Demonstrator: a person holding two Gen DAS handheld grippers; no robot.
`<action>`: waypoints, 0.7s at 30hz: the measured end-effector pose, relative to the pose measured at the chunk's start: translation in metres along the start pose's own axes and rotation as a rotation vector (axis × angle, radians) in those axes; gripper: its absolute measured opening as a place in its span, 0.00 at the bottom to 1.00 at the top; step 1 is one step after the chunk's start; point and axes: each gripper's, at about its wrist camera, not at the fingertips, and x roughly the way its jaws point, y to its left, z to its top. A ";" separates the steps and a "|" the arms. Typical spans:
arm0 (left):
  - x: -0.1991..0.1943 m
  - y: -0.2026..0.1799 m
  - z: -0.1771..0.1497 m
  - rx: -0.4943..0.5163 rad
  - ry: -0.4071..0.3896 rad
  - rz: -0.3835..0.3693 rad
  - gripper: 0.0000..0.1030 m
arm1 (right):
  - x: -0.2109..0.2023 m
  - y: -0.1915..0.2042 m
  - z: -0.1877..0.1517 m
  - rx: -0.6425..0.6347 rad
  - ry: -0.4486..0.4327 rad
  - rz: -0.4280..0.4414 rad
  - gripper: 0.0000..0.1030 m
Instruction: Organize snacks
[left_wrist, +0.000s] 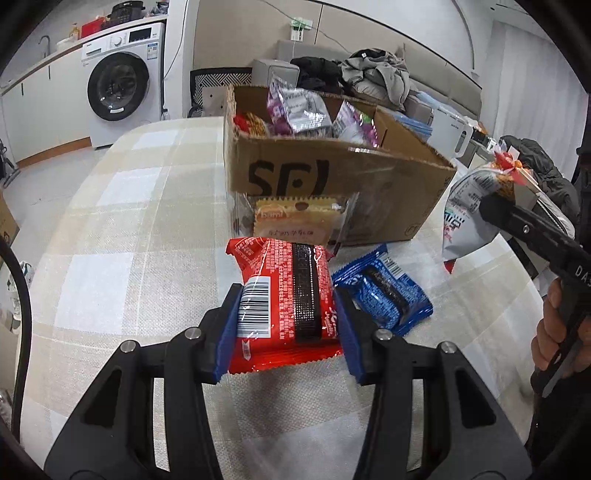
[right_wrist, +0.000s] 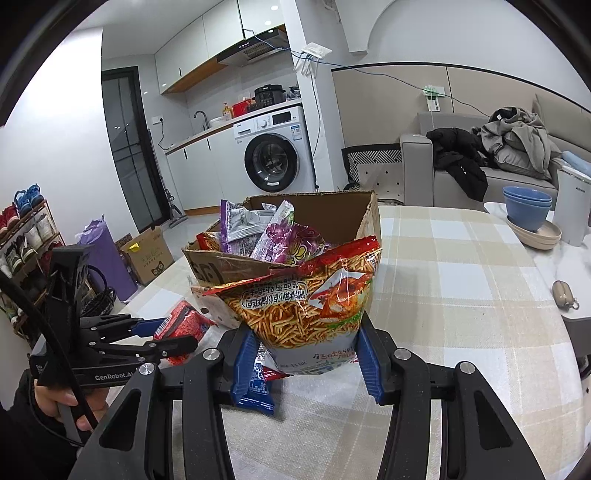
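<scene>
My left gripper (left_wrist: 286, 325) is shut on a red snack packet (left_wrist: 284, 291), held just above the checked tablecloth; it also shows in the right wrist view (right_wrist: 184, 323). My right gripper (right_wrist: 306, 354) is shut on a large bag of noodle sticks (right_wrist: 310, 306), held upright near the cardboard box (right_wrist: 229, 264). The bag shows in the left wrist view (left_wrist: 476, 206) to the right of the box (left_wrist: 332, 173). The box holds several purple and silver snack packets (left_wrist: 299, 107). A blue packet (left_wrist: 384, 291) and a yellow biscuit packet (left_wrist: 295, 221) lie on the table before the box.
Blue bowls (right_wrist: 528, 210) on plates and a white appliance (right_wrist: 572, 206) stand at the table's far right. A small brown pouch (right_wrist: 563, 293) lies near the right edge. A sofa with clothes (right_wrist: 509, 147) and a washing machine (right_wrist: 273, 158) are behind.
</scene>
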 end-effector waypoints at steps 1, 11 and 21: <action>-0.003 0.000 0.001 -0.001 -0.007 0.002 0.44 | -0.001 0.000 0.000 0.001 -0.003 0.002 0.48; -0.045 0.009 0.011 -0.014 -0.079 -0.005 0.44 | -0.012 0.000 0.004 0.004 -0.047 0.016 0.48; -0.084 0.014 0.019 -0.023 -0.140 -0.005 0.44 | -0.019 0.002 0.013 0.000 -0.082 0.031 0.48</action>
